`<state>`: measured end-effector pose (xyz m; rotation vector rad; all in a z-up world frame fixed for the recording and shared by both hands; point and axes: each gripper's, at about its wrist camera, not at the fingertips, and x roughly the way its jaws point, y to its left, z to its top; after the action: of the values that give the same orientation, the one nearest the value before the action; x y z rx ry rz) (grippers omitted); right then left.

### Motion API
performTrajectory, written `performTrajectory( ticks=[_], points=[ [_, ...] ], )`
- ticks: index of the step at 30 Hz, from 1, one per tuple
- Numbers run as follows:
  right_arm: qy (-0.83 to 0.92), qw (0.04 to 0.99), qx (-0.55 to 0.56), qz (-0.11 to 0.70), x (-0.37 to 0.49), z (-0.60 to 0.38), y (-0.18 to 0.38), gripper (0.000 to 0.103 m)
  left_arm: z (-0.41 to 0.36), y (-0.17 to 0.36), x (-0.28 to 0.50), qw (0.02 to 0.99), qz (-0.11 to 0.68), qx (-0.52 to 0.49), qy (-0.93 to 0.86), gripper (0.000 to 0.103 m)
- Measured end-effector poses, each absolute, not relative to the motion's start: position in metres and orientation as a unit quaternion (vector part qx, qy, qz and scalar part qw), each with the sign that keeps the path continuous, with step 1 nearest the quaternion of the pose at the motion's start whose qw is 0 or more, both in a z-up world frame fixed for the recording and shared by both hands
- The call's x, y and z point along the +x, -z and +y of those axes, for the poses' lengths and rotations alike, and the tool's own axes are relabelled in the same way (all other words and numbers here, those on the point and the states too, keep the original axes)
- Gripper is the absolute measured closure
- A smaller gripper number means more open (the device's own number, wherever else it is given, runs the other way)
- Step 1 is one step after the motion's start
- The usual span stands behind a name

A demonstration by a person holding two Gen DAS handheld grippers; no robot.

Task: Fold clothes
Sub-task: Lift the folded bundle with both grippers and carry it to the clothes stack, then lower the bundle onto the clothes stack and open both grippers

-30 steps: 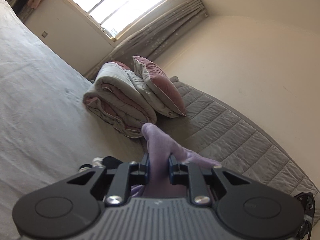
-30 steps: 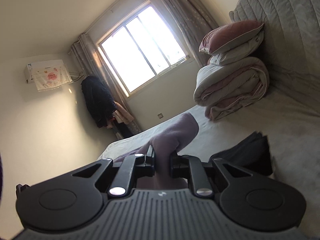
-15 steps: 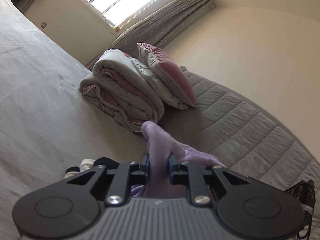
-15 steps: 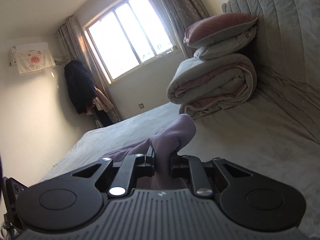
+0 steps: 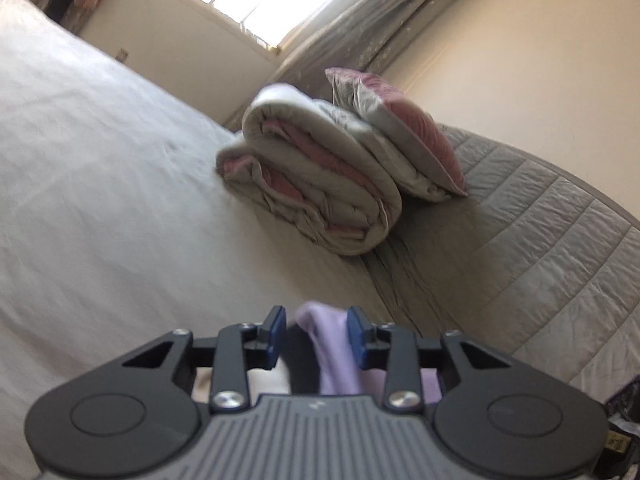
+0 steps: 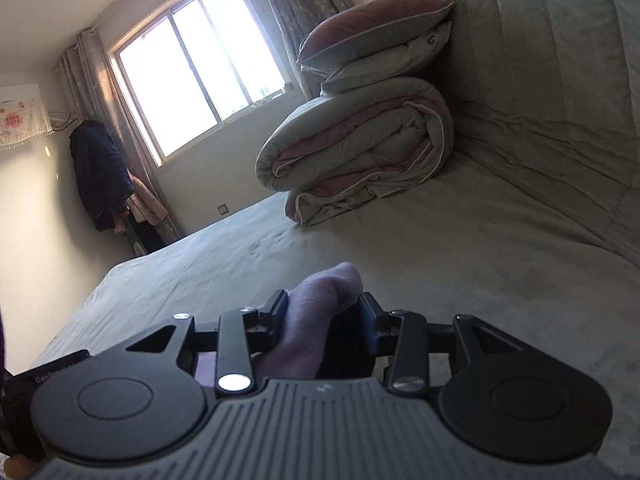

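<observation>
A lilac garment (image 5: 328, 344) lies bunched between the blue pads of my left gripper (image 5: 316, 334), low over the grey bed sheet (image 5: 100, 200). The jaws are opening: there is a gap beside the left pad, and the cloth only leans toward the right one. In the right wrist view another fold of the same lilac garment (image 6: 320, 296) sits inside my right gripper (image 6: 326, 314). Its jaws are opening too. The cloth rests against the left pad, with a dark gap on the right. The rest of the garment is hidden under the gripper bodies.
A folded grey-and-pink duvet (image 5: 316, 184) lies ahead on the bed, with pillows (image 5: 400, 120) leaning on a quilted headboard (image 5: 540, 240). A bright window (image 6: 192, 68) and a hanging dark coat (image 6: 100, 168) are at the far wall.
Both grippers have sunk toward the bed and moved closer to the duvet. Their jaws, earlier pinched tight on the lilac cloth, have parted, and the cloth now sits lower.
</observation>
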<state>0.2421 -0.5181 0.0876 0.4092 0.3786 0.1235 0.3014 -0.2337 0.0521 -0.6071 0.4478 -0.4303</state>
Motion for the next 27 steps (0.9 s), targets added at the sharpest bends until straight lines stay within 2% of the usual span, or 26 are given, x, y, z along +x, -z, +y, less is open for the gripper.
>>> performTrajectory(
  ticks=[10, 22, 27],
  points=[
    [-0.082, 0.977, 0.147, 0.13, 0.198, -0.502, -0.136, 0.062, -0.214, -0.078, 0.274, 0.899, 0.19, -0.305, 0.25, 0.07],
    [-0.102, 0.977, 0.112, 0.152, 0.158, -0.468, -0.141, 0.061, -0.221, -0.08, 0.22, 0.906, 0.239, -0.222, 0.27, 0.07],
    [-0.094, 0.977, 0.112, 0.157, 0.131, -0.452, -0.156, 0.061, -0.214, -0.1, 0.19, 0.917, 0.262, -0.17, 0.247, 0.064]
  ],
)
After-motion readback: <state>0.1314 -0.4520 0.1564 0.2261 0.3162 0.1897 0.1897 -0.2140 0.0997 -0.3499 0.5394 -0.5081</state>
